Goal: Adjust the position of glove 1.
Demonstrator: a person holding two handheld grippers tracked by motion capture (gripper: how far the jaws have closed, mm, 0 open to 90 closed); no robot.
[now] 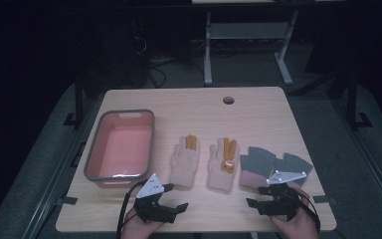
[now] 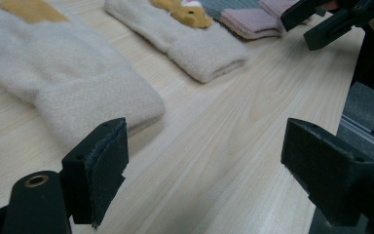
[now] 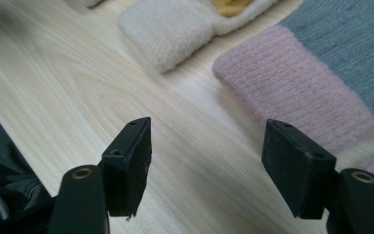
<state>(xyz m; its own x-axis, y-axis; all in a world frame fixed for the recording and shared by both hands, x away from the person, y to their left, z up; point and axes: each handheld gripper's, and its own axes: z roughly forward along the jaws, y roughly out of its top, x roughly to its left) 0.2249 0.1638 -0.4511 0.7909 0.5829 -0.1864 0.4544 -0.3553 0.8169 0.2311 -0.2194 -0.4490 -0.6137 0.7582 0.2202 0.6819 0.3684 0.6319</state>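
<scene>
Two cream gloves with orange patches lie side by side mid-table, one on the left (image 1: 184,165) and one on the right (image 1: 222,169). A pair of grey gloves with pink cuffs (image 1: 257,167) lies to their right. My left gripper (image 1: 175,196) hovers open near the front edge, just below the left cream glove (image 2: 68,83); its jaws (image 2: 209,165) hold nothing. My right gripper (image 1: 256,196) stands open just in front of the grey pair, its jaws (image 3: 207,165) empty and facing a pink cuff (image 3: 292,83). The right cream glove's cuff (image 3: 175,29) lies beyond.
A pink bin with a grey rim (image 1: 117,178) stands at the left of the wooden table (image 1: 229,124), with nothing in it. A round cable hole (image 1: 228,100) sits near the far edge. The other gripper (image 2: 321,19) shows at the top right of the left gripper view.
</scene>
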